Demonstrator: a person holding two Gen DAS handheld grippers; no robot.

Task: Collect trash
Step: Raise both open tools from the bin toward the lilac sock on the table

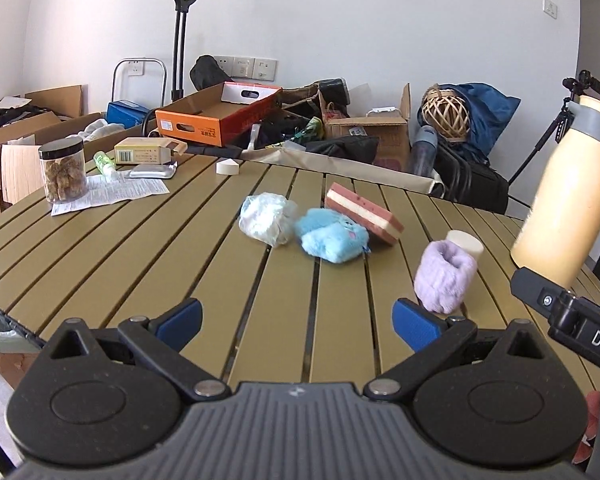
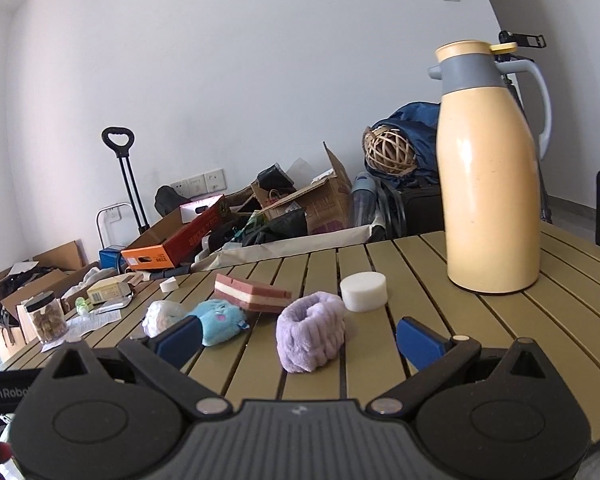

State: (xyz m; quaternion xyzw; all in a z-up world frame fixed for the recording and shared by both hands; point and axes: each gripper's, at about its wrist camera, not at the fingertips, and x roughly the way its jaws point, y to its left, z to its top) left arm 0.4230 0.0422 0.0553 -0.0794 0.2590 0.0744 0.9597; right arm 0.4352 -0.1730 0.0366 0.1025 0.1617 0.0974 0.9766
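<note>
Your left gripper [image 1: 298, 318] is spread wide over the slatted table [image 1: 148, 264], blue pads apart, nothing between them. Straight ahead of it sits the crumpled plastic bag [image 1: 266, 218], the likeliest bit of trash, with the blue plush toy [image 1: 332, 238] touching its right side and the pink-and-cream sponge block [image 1: 364, 214] leaning just behind. Off your right pad stands the lilac fuzzy band [image 1: 444, 276], with the white foam disc [image 1: 465, 243] right behind it. Far left ahead: a jar [image 1: 63, 170] on a paper leaflet [image 1: 112, 192].

Your right gripper [image 2: 298, 340] is also wide open and empty. The lilac band [image 2: 311, 330] sits dead centre between its pads, the disc [image 2: 364, 291] just beyond, and the yellow thermos jug [image 2: 490, 176] stands upright ahead to the right. The bag [image 2: 162, 317] lies ahead-left, partly behind your left pad.
</note>
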